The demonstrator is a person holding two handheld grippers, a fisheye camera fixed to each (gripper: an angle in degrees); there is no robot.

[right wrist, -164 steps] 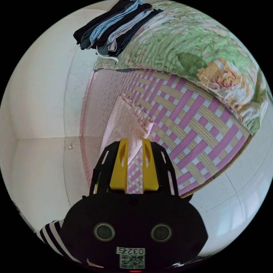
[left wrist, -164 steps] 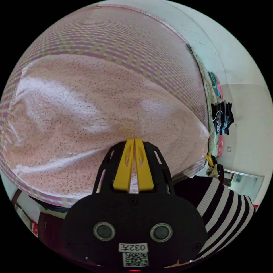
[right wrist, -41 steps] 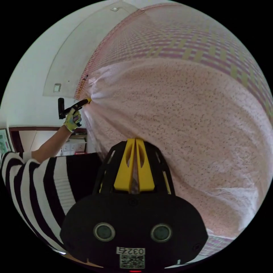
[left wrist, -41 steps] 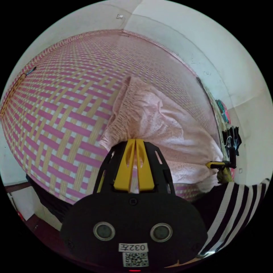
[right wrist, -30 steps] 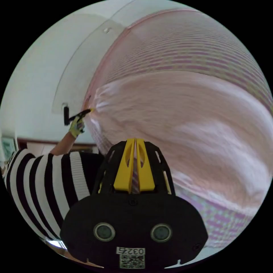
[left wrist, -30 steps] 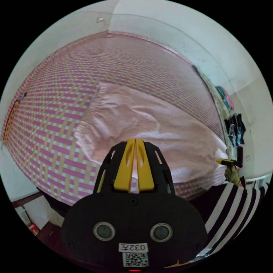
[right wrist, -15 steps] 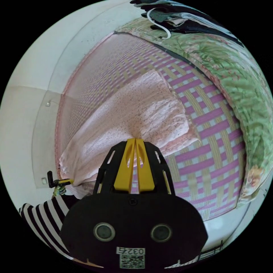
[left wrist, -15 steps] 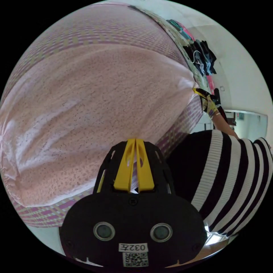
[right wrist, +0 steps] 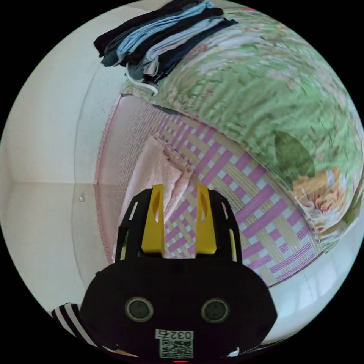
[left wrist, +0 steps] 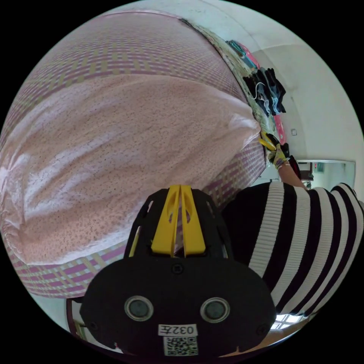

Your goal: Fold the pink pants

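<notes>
Pink pants lie spread flat on the pink-and-yellow woven mat; one elastic gathered end points toward the green floral quilt, seen as a ruffled edge in the right gripper view. Fabric is speckled, thin, with soft creases at the near end.

Left gripper: yellow jaws pressed together, tips sitting at the near edge of the pants. Can't tell from this angle whether cloth is actually pinched between them; the tips hide the contact.

Right gripper: jaws spread wide, nothing between them, hovering just off the ruffled end with bare mat showing through the gap. It also shows small in the left gripper view, held in a gloved hand just off the far corner of the pants.

Handling, my read: light, limp, low friction on the mat. It will drape and slide, not hold shape. A single-layer pinch lets the under layer lag. Best hold is the elastic hem or waistband corners, both layers, one corner per gripper, kept taut while carried over.

Stack of folded dark and blue clothes sits on the quilt, well apart from the pants. Striped sleeve close beside the left gripper.
</notes>
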